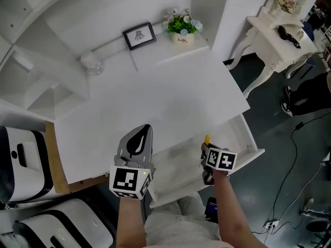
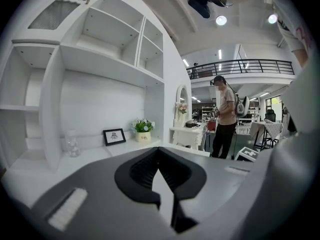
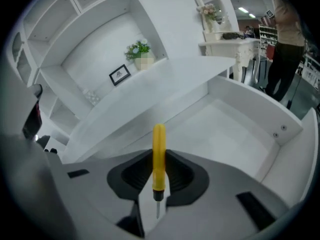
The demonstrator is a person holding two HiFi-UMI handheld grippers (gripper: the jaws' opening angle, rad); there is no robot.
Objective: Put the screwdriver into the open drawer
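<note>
A yellow-handled screwdriver (image 3: 159, 156) is clamped between the jaws of my right gripper (image 3: 159, 151), handle pointing away and metal tip toward the camera. In the head view its yellow end (image 1: 207, 138) sticks out of the right gripper (image 1: 208, 148), which hangs over the open white drawer (image 1: 247, 138). The drawer's bare floor (image 3: 225, 129) lies just below and ahead of the screwdriver. My left gripper (image 1: 139, 140) hovers over the desk's front edge, left of the drawer. Its jaws (image 2: 158, 150) meet at the tips with nothing between them.
On the white desk (image 1: 170, 97) stand a framed picture (image 1: 139, 35), a flower pot (image 1: 183, 27) and a glass jar (image 1: 92, 63) along the back. A white dressing table (image 1: 279, 40) is at the right. A person (image 2: 226, 116) stands further off. Cables lie on the dark floor (image 1: 295, 154).
</note>
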